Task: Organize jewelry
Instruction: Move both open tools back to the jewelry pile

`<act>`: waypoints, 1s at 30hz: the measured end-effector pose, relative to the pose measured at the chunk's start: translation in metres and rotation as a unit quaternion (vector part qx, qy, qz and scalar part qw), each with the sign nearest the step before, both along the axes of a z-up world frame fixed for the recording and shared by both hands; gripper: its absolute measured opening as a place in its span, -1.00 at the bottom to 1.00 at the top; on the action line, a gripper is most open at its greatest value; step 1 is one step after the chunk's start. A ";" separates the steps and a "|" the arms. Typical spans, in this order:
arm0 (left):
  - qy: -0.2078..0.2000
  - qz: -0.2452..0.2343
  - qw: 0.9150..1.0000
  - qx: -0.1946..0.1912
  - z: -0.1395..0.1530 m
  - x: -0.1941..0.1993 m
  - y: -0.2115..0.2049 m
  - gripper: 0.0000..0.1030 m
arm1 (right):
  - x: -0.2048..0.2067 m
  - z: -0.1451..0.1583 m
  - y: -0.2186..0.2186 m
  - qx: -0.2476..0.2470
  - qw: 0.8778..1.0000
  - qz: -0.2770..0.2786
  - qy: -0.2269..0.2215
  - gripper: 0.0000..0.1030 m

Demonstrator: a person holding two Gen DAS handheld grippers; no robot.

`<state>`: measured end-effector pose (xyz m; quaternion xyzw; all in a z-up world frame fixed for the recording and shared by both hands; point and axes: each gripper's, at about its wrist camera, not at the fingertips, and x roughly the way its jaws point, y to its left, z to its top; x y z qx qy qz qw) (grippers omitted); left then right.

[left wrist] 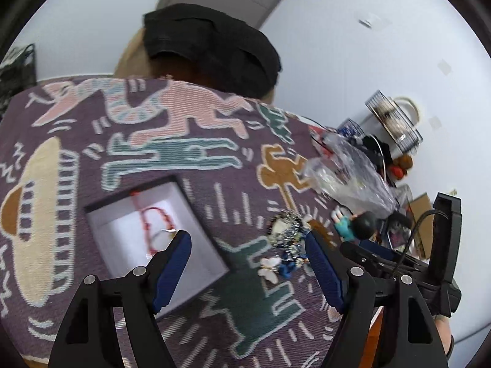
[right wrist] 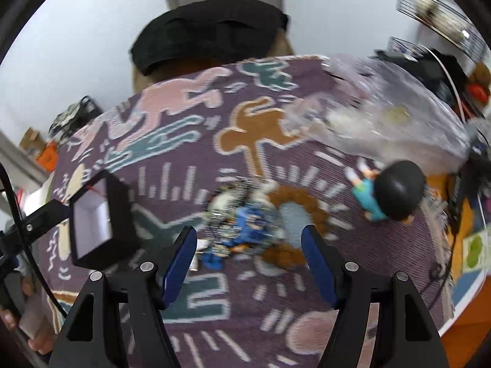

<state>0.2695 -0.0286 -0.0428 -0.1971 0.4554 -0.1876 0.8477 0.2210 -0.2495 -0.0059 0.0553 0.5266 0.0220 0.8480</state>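
Your left hand-held gripper (left wrist: 247, 245) stands wide and empty above the patterned cloth (left wrist: 190, 165), by the open black box (left wrist: 196, 214) with a red string inside. Your right hand-held gripper (right wrist: 248, 240) also gapes wide, holding nothing, over the jewelry pile (right wrist: 242, 220). A small doll (right wrist: 389, 190) and crumpled plastic bag (right wrist: 383, 116) lie beyond; white walls behind.

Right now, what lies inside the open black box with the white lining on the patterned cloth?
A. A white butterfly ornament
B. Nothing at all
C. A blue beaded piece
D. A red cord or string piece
D: in the left wrist view a red cord piece lies on the white lining of the black box, while the blue and white pieces of the jewelry pile lie outside on the cloth.
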 end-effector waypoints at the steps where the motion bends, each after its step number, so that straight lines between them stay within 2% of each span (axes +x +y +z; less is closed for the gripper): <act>1: -0.001 -0.007 1.000 0.003 0.000 0.001 -0.007 0.50 | -0.001 -0.001 -0.007 -0.002 1.000 -0.007 0.000 0.36; 17: 0.000 -0.079 0.996 0.045 -0.008 0.023 -0.086 0.50 | -0.025 -0.021 -0.075 -0.023 0.997 -0.079 0.000 0.36; 21: 0.005 -0.099 0.993 0.059 -0.015 0.030 -0.104 0.50 | -0.031 -0.026 -0.090 -0.009 0.995 -0.099 -0.003 0.36; 30: 0.022 -0.137 0.986 0.087 -0.035 0.040 -0.143 0.06 | -0.044 -0.041 -0.117 0.041 0.989 -0.139 -0.022 0.33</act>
